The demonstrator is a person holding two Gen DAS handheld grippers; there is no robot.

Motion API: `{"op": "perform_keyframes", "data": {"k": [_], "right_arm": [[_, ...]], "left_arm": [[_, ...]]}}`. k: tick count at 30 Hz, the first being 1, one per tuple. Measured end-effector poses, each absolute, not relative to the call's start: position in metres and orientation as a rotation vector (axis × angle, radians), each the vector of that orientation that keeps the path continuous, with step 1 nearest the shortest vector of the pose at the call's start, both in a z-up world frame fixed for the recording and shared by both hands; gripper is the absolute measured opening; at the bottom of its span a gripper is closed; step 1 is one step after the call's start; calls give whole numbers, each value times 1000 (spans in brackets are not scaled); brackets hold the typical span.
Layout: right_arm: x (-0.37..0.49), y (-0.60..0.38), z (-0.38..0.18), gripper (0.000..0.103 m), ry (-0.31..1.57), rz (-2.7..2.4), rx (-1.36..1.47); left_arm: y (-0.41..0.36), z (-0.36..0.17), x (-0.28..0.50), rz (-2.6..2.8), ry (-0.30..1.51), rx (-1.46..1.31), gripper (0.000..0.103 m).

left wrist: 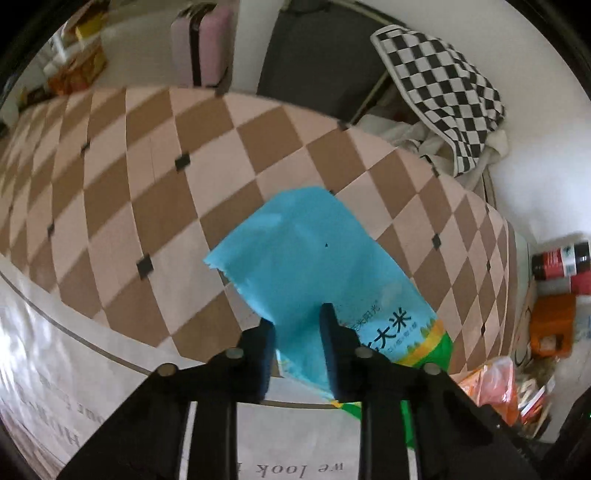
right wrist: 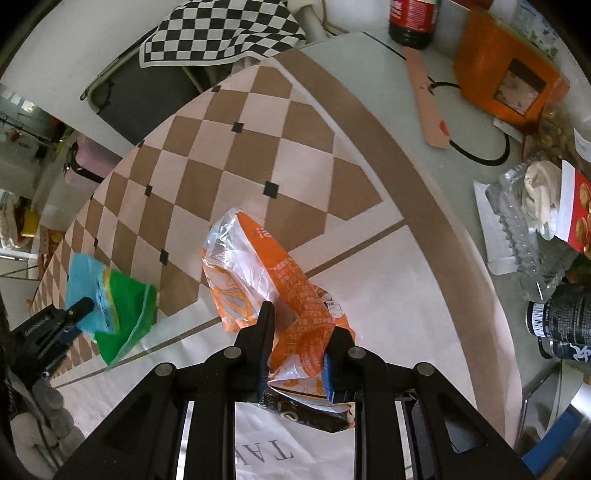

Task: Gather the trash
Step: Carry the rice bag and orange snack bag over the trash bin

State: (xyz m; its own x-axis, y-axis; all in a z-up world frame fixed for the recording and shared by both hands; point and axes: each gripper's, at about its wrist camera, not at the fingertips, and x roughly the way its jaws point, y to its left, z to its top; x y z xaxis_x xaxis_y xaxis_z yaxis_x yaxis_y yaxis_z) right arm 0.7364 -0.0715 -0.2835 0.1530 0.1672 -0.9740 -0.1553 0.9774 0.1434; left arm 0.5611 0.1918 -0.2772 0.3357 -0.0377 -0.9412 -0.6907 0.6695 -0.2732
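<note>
Our left gripper [left wrist: 297, 319] has its fingers clamped on a blue-and-green bag [left wrist: 314, 266], held above the checkered worktop [left wrist: 147, 166]; our right gripper [right wrist: 301, 332] pinches a crumpled orange wrapper [right wrist: 266, 280] — a dark wrapper [right wrist: 306, 415] lies beneath it; a glass dish [right wrist: 524, 229] at the right holds crumpled paper [right wrist: 541, 192].

Both wrist views look steeply down, close over the checkered counter [left wrist: 110, 177] (shared, with the checkerboard cloth [right wrist: 221, 29]).
</note>
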Motion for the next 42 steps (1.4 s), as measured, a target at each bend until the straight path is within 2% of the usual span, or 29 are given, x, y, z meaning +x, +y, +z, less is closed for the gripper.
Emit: {"op": "perform_keyframes", "data": {"k": [6, 16, 21, 25, 33, 38, 42], "right_arm": [[720, -78, -268, 22, 1380, 260, 14], [664, -92, -221, 22, 1319, 348, 62], [615, -89, -201, 21, 1283, 390, 65], [551, -91, -182, 21, 1248, 431, 67], [379, -104, -163, 21, 1189, 487, 64], [244, -130, -177, 21, 1244, 500, 82], [152, -150, -214, 21, 1363, 516, 84]], "left_arm": [[190, -238, 539, 498, 1100, -650, 10], [180, -174, 493, 514, 984, -524, 8], [169, -139, 434, 518, 926, -477, 8], [160, -125, 375, 512, 897, -463, 8], [135, -116, 200, 482, 863, -417, 8], [121, -136, 79, 448, 925, -430, 8], [108, -169, 13, 437, 1023, -444, 8]]}}
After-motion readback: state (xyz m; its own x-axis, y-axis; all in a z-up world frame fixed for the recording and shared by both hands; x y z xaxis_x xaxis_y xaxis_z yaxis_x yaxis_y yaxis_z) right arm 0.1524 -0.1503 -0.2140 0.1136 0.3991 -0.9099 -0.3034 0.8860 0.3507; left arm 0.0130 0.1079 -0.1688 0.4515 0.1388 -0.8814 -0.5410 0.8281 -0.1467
